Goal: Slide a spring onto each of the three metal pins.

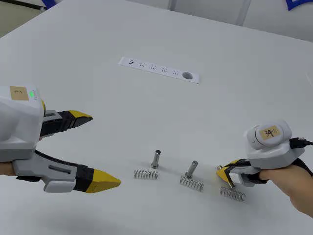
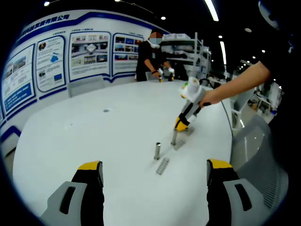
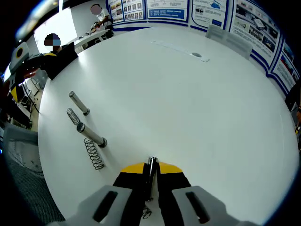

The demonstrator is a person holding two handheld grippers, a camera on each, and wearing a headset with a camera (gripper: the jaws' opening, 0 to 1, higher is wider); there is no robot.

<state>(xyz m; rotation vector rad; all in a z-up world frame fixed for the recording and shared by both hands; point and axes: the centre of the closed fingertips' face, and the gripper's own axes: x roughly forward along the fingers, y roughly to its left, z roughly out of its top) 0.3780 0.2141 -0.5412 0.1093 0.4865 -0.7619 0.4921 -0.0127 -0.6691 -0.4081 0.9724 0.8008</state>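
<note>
Found left pin (image 1: 156,158) and middle pin (image 1: 191,169) upright on white table (image 1: 205,112). Logged 3 springs lying flat: left spring (image 1: 145,174) just beside left pin, middle spring (image 1: 191,183) at middle pin's base, right spring (image 1: 233,194) further right. Noted left gripper (image 1: 98,149) well apart from these, jaws spread wide, empty. Noted right gripper (image 1: 226,175) beside right spring, jaws together, clamped on 3rd pin (image 3: 151,162).

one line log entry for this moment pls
left gripper open | right gripper shut on third pin | two pins upright, bare | three springs lying on table
</note>
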